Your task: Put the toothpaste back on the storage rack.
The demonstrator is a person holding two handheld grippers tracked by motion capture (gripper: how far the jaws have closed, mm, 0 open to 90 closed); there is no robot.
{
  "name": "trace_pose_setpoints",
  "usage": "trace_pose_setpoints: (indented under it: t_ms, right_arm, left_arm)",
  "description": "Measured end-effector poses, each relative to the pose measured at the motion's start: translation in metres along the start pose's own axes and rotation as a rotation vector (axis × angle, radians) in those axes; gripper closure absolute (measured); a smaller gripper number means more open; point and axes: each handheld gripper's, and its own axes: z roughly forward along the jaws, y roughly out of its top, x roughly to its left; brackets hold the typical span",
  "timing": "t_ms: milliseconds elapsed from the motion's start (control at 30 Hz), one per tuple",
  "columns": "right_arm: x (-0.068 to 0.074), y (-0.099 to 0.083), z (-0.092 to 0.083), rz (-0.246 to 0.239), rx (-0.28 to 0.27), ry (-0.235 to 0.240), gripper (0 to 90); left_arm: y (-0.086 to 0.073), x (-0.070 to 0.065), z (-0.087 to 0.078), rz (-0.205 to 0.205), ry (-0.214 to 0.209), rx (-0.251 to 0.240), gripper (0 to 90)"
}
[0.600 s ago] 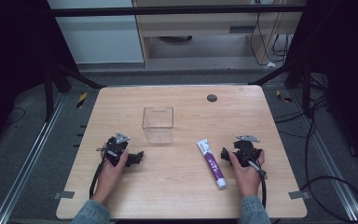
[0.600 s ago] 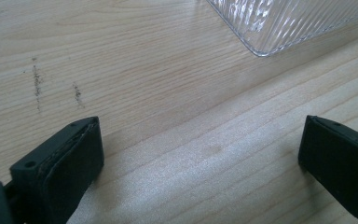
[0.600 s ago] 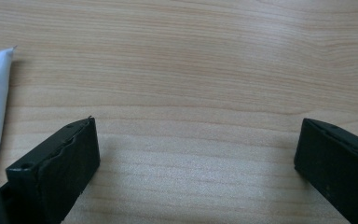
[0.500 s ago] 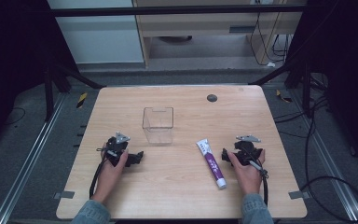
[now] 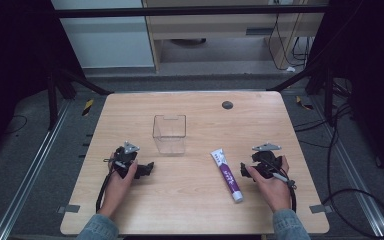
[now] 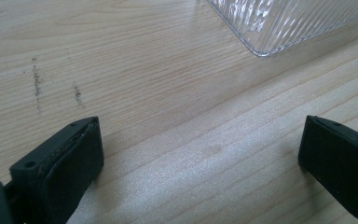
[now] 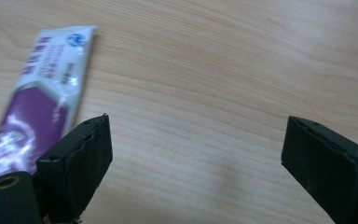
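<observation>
1. Resting on the table [image 5: 195, 210], the right gripper [image 5: 243, 169] has its jaws wide apart, with only bare wood between them.
2. The right gripper view shows the same: two black jaws far from each other, and nothing held.
3. The tube [image 5: 226, 172] lies flat just beside that gripper, on its left in the high view. It is white at the far end, purple in the middle, with a white cap near the person.
4. In the right gripper view the tube [image 7: 37, 107] lies beside the left jaw, outside the gap. Whether it touches the jaw is hard to tell.
5. The left gripper [image 5: 147, 169] also sits on the table with its jaws apart and nothing in them.
6. The clear box [image 5: 169, 134] stands upright near the middle of the table, a little past the left gripper. Its corner [image 6: 279, 23] shows at the top of the left gripper view.
7. A small dark dot [image 5: 227, 105] sits far back on the table.
8. The work looks to be at its start: the tube is not picked up yet.
9. Next, the right gripper likely needs to slide over so the tube sits between the jaws, then squeeze.
10. The tube is soft and flat, so the grip should be gentle and low.
</observation>
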Motion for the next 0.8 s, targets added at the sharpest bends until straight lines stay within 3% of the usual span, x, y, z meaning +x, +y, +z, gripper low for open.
trace_pose_setpoints:
  t_ms: [33,133,267,500,800]
  right_arm:
    - [0.006,0.005,-0.011,-0.05,-0.007,-0.01,16.0]
    - [0.012,0.011,-0.023,-0.124,-0.035,-0.014,17.4]
    - [0.017,0.021,-0.031,-0.151,-0.034,0.005,21.1]
    - [0.027,0.042,-0.043,-0.163,0.022,0.019,10.9]
    - [0.034,0.073,-0.054,-0.216,0.064,0.056,11.1]
  left_arm:
    - [0.0,0.0,0.0,0.0,0.0,0.0,0.0]
    - [0.0,0.0,0.0,0.0,0.0,0.0,0.0]
    - [0.0,0.0,0.0,0.0,0.0,0.0,0.0]
    - [0.0,0.0,0.0,-0.001,0.0,-0.001,0.0]
    - [0.0,0.0,0.0,0.0,0.0,-0.001,0.0]
